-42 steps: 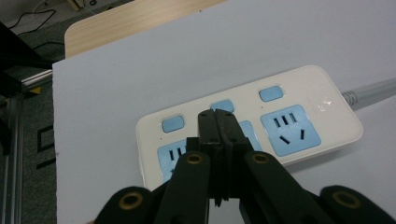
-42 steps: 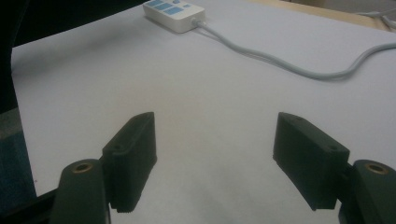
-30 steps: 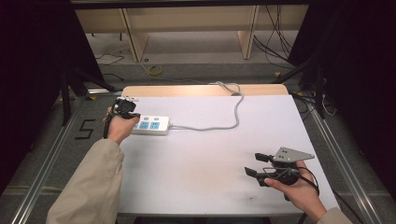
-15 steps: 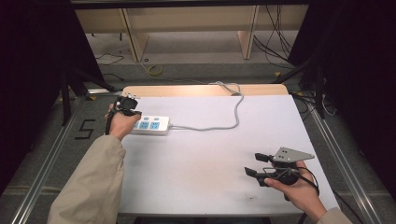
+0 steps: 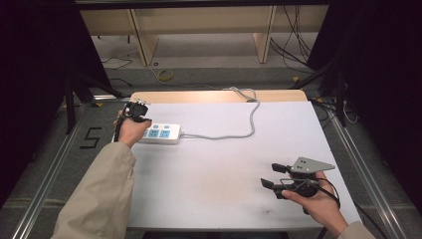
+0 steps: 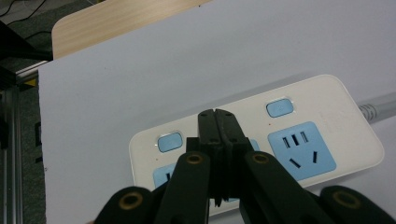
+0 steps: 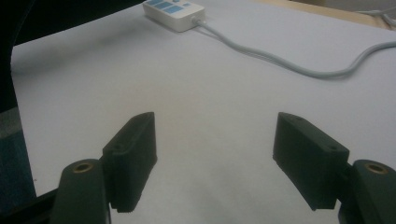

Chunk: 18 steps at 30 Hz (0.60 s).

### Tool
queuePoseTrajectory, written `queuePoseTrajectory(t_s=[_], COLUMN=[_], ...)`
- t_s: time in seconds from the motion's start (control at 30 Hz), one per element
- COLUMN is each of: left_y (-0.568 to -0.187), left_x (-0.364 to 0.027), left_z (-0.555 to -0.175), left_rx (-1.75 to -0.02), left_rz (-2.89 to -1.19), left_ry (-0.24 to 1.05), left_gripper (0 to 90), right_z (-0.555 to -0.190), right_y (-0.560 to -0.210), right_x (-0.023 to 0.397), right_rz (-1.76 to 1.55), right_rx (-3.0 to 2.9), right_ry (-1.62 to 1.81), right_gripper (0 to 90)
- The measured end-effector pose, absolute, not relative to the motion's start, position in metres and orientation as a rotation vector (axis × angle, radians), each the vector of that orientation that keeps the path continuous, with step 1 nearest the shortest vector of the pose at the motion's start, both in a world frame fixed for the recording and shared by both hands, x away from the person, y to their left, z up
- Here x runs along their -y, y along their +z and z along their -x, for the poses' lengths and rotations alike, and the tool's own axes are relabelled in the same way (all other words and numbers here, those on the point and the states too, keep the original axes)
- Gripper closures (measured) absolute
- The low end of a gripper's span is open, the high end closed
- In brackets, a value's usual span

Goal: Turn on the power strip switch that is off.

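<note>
Over the power strip [image 6: 261, 140], left gripper [image 6: 217, 114] closed, empty.

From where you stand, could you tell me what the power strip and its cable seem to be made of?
The power strip looks like moulded plastic: a smooth, slightly glossy off-white shell with rounded corners and light-blue socket faces and buttons. Its cable seems to be flexible rubber or PVC sheathing, pale grey and matte, judging by its loose curves across the table; which of the two I cannot tell.
</note>
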<state>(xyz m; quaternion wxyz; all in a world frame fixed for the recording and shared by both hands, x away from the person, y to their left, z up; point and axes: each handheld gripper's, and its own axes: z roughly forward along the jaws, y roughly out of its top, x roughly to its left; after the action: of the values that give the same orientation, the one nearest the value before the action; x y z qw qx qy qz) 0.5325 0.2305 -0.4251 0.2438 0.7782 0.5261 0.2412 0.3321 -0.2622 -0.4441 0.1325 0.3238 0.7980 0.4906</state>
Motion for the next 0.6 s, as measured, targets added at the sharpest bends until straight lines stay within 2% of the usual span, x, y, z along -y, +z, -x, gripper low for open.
queuePoseTrajectory(t_s=[0.6], left_y=[-0.4263], left_x=[-0.2205], left_z=[-0.5429], left_rx=[-1.428], left_rz=[-2.146], left_ry=[0.654], left_gripper=[90.0], right_z=[-0.3322], right_y=[-0.4444], right_x=[0.262], right_rz=[-0.94], right_rx=[-2.316], right_ry=[1.422], right_gripper=[30.7])
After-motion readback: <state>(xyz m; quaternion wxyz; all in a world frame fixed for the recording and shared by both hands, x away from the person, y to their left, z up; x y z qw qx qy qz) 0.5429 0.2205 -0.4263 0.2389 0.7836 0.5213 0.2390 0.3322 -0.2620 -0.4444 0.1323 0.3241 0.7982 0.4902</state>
